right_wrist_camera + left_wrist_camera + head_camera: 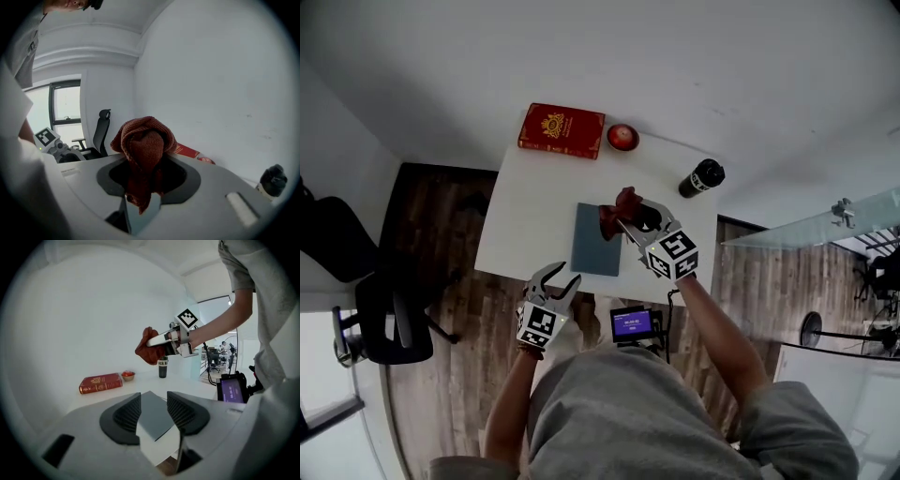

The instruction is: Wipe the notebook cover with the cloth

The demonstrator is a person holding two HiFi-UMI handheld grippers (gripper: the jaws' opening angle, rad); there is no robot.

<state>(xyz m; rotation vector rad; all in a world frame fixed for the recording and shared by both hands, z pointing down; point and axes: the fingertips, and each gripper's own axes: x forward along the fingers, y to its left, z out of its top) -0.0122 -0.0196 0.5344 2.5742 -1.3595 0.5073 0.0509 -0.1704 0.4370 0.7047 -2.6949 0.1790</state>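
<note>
Nearest, off the front edge of the white table (534,211): left gripper (561,276), jaws standing well apart, nothing between the pads, aimed at the near end of the notebook (596,240) without touching it. Just beside, low by the table's edge: a small lit screen (633,323). Next out: notebook, closed, grey-blue cover up, lying flat on the table near its front edge, free of either gripper. Above its far right corner: right gripper (625,221), jaws clamped on a bunched rust-red cloth (620,206), a loose tail hanging below the pads; held up in the air, clear of the cover, as seen from the left gripper view. Farthest, along the back edge: red book (562,130), small red bowl (622,137) just beside it, black bottle (701,177) apart to the right. Stage, as judged: cloth in hand and poised over the notebook; contact with the cover and the wiping strokes themselves yet to come; left gripper probably placed to steady the notebook
</note>
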